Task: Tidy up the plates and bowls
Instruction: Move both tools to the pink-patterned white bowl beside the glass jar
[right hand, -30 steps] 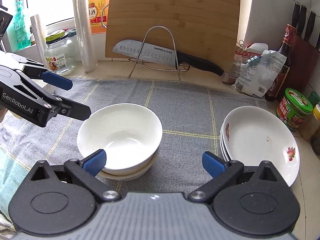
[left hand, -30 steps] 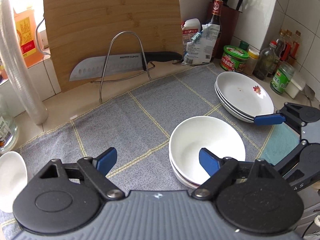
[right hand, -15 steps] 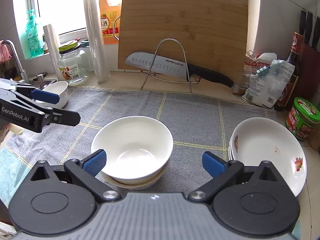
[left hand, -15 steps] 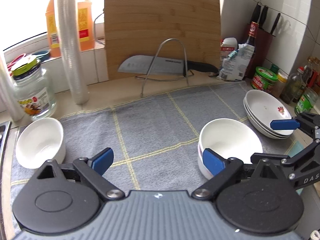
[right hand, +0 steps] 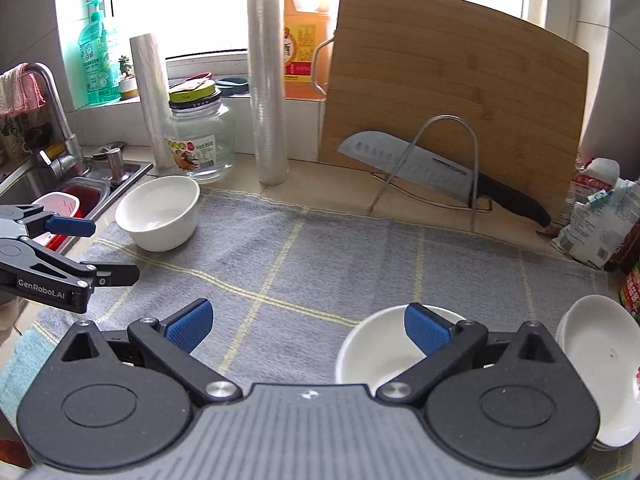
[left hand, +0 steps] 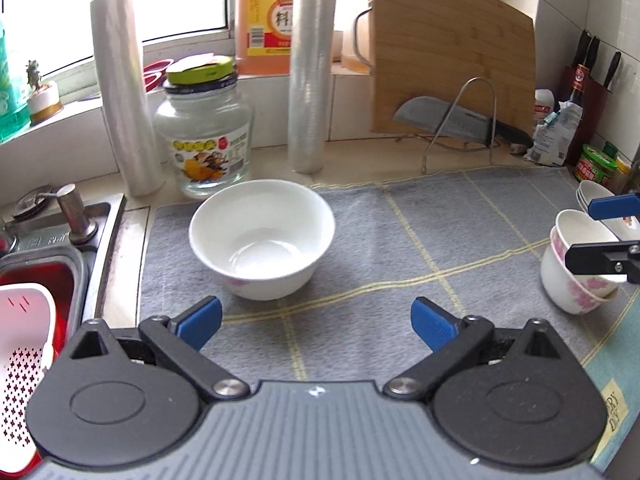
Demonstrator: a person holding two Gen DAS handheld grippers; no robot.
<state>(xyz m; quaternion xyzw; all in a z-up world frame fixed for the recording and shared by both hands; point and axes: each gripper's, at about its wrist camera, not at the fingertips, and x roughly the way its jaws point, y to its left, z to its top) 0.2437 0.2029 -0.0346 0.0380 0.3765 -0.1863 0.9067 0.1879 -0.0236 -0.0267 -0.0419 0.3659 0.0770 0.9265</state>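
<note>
Desk (left hand: 360,152), one, beige, carrying one grey checked mat (left hand: 400,248); loose bowl (left hand: 262,238), one, white with pink flowers low on its wall, upright and empty on the mat's far left corner, near the sink (left hand: 60,240); stacked bowls (left hand: 576,264), two, nested, same flower pattern, at the mat's right side; stacked plates (right hand: 600,364), three as far as the rims can be counted at the frame edge, white, just right of the bowl stack; left claw (left hand: 316,322), one, blue pads, jaws opening and already wide, nothing between them, aimed at the loose bowl but short of it; right claw (right hand: 308,326), one, jaws spread wide, gripping nothing, right pad over the rim of the stacked bowls without pinching it; glass jar (left hand: 204,140), one, green lid, behind the loose bowl; film rolls (left hand: 308,68), two, standing either side of the jar; cutting board (right hand: 452,92), one, bamboo, leaning upright; knife (right hand: 432,168), one, resting in one wire stand (right hand: 452,160) in front of the board
</note>
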